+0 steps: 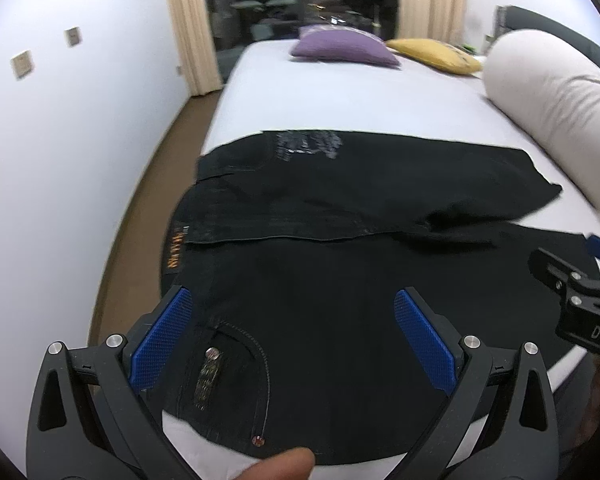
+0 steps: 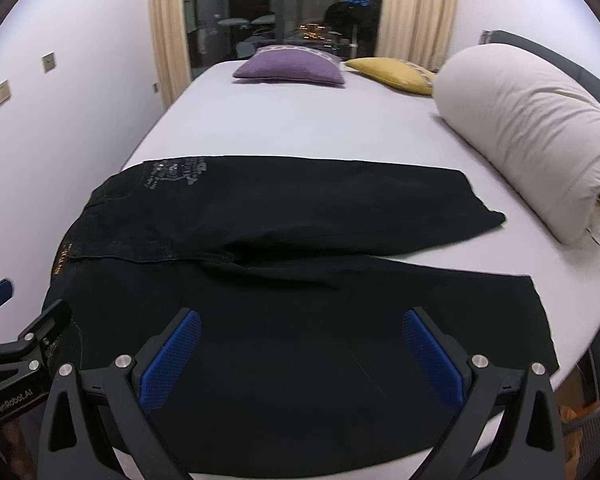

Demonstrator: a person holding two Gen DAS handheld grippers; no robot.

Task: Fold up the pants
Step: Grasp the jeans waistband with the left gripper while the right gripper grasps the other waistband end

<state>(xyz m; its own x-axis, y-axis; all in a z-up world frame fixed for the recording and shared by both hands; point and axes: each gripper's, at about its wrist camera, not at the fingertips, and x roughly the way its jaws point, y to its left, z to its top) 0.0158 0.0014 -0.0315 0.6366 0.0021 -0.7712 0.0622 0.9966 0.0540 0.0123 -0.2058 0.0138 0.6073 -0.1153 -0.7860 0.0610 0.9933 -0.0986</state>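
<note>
Black pants (image 1: 300, 272) lie flat across the near end of a white bed (image 1: 340, 100), waist to the left, both legs spread out to the right. My left gripper (image 1: 292, 316) hovers open over the waist end, above a zipped pocket (image 1: 236, 364) with a metal tag. A fingertip (image 1: 284, 466) shows at the bottom edge. In the right wrist view the pants (image 2: 300, 248) fill the foreground, and my right gripper (image 2: 300, 344) stands open above the near leg. Nothing sits between either pair of blue pads. Each gripper shows at the edge of the other's view.
A rolled white duvet (image 2: 532, 140) lies along the bed's right side. A purple pillow (image 2: 292, 66) and a yellow pillow (image 2: 396, 74) rest at the far end. A white wall (image 1: 80, 160) and brown floor (image 1: 148, 200) run along the left.
</note>
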